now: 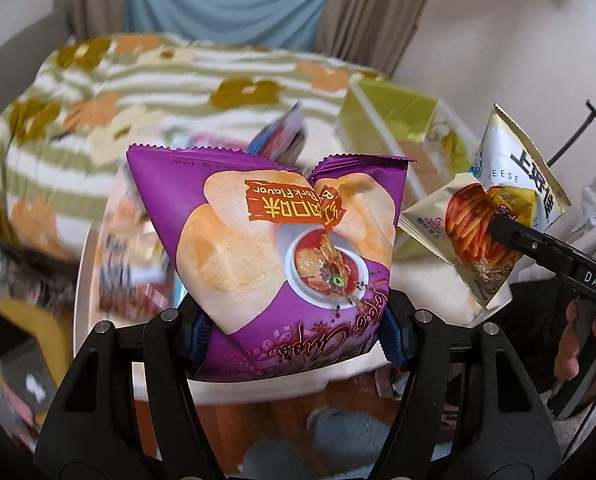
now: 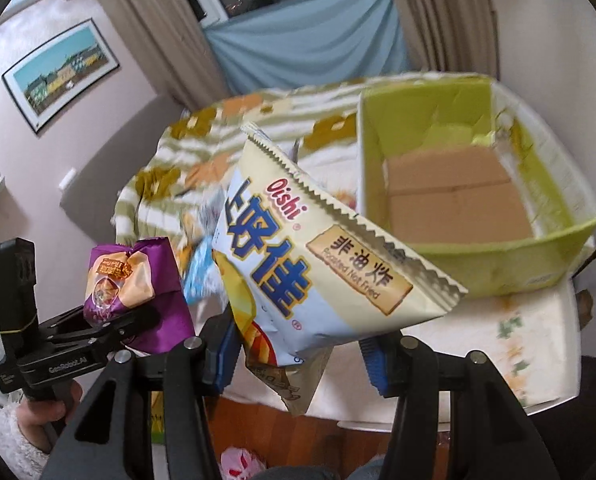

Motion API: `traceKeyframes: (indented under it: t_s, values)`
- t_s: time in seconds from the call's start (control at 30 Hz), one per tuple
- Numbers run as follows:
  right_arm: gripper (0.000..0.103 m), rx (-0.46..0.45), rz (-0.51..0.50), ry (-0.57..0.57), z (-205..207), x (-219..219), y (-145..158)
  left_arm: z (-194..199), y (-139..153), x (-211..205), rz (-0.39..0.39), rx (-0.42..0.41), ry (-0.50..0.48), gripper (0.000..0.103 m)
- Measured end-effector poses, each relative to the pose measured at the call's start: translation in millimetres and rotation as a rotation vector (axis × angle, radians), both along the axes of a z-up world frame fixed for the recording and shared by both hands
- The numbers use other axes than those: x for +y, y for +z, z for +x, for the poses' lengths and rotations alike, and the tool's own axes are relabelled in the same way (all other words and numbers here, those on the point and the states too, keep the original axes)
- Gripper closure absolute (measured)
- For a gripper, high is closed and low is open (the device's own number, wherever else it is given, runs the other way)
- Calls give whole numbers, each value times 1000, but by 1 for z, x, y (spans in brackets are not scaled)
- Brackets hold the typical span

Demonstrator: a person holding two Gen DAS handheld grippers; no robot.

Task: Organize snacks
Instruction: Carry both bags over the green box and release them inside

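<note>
The left gripper (image 1: 298, 332) is closed on the lower end of a purple chip bag (image 1: 274, 248). The bag stands upright between the two fingers, its serrated top edge pointing away from the camera, and its printing reads upside down in the left wrist view. The bag is held in the air above the table (image 1: 429, 284). In the right wrist view the same purple bag (image 2: 138, 280) appears at the lower left, clamped in the left gripper (image 2: 110, 324), with a hand in a fluffy white sleeve (image 2: 14, 440) on the handle.

The right gripper (image 2: 298, 360) is closed on the lower corner of a cream-and-blue Oishi bag (image 2: 317, 272). This bag tilts up and to the right, so that its serrated upper edge overlaps the near left corner of the green box (image 2: 497, 256) in that view. Whether the bag touches the box cannot be told. In the left wrist view the Oishi bag (image 1: 489, 216) hangs at the right, pinched by the right gripper (image 1: 501, 228), with the box (image 1: 393, 112) behind it.

The box sits on the table (image 2: 529, 360) at the right, open at the top; its brown cardboard floor is visible. A green-striped floral cloth (image 1: 146, 80) lies behind the table. Further snack packets (image 1: 134, 256) lie on the table to the left of the purple bag, blurred. A blue drape (image 2: 309, 40) hangs between beige curtains (image 2: 437, 12) at the rear wall, and a framed picture (image 2: 58, 72) hangs at the left.
</note>
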State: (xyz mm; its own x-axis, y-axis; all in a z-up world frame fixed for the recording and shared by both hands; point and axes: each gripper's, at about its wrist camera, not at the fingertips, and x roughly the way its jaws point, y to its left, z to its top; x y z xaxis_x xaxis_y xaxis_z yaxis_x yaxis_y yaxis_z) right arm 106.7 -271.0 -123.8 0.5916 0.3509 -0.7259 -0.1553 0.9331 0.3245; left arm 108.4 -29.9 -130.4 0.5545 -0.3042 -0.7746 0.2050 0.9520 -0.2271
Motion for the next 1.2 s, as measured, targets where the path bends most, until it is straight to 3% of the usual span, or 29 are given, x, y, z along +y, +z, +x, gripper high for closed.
traceKeyframes:
  t_s: [0.2,0.37,0.7,0.93,1.0,1.07,1.1,1.2]
  values:
    - [55,-47,-27,-59,34,-43,30,50,32,-50,-17,-57,-55,40]
    - [55,-26,-19,-109,75,-98,28,100,41,-113,-4,-79,-73,40]
    - [55,55,-48,-123,164,-187,11,214,13,-239,34,15,-65,40]
    - [55,83,-94,-103,200,-209,-2,270,-25,-282,119,90,-52,40]
    - [55,96,-92,-107,206,-214,-7,281,-36,-293,162,109,-59,34]
    - [55,107,-87,-109,206,-214,-10,285,-43,-296,186,118,-58,11]
    - [55,111,-87,-112,208,-216,-12,286,-44,-297,189,114,-56,7]
    - [55,119,-90,-119,208,-216,-14,280,-44,-293,189,106,-57,4]
